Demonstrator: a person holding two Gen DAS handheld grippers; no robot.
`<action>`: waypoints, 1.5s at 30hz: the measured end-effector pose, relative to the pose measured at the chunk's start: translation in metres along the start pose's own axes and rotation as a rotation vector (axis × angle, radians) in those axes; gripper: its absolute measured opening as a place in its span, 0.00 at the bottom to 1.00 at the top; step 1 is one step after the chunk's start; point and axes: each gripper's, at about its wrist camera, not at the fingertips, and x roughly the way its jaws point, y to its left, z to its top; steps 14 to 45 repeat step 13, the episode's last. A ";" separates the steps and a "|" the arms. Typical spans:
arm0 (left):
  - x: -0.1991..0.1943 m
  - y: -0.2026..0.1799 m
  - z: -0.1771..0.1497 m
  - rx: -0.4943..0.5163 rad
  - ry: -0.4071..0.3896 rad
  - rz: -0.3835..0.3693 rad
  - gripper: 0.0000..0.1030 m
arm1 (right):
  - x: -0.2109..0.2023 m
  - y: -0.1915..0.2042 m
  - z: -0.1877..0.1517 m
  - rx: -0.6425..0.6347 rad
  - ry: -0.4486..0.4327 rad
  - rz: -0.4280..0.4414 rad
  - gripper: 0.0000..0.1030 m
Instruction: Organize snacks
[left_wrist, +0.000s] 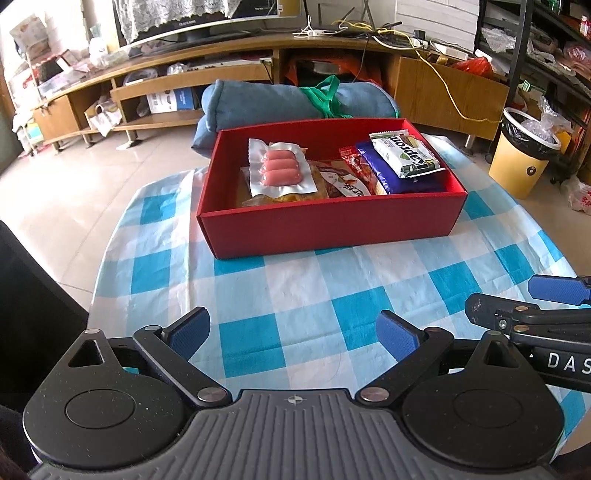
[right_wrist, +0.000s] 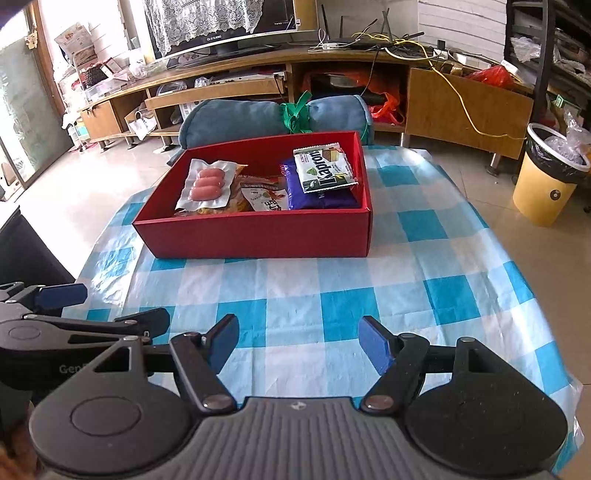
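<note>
While both grippers, left gripper and right gripper, are being held released and empty near the table's near edge, the snacks are being kept in the red box toward the far edge; the Kaprom wafer pack, being perched loosely on top, is judged liable to be knocked out.

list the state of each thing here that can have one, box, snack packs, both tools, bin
red box: lid off, upright on the checked tablecloth, holding snacks
sausage pack: sealed, lying flat on top of other packs
wafer pack: sealed, resting on the purple pack
left tool: open, nothing between its fingers, over the cloth
right tool: open, empty
yellow bin: no lid, black liner fitted
</note>
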 end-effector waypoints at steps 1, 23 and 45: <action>0.000 0.000 0.000 0.001 -0.002 0.000 0.96 | 0.000 0.000 0.000 0.000 0.000 0.000 0.65; -0.006 -0.001 -0.003 0.004 -0.024 0.004 0.96 | -0.007 -0.001 -0.004 0.002 -0.011 0.008 0.65; -0.006 -0.001 -0.003 0.004 -0.024 0.004 0.96 | -0.007 -0.001 -0.004 0.002 -0.011 0.008 0.65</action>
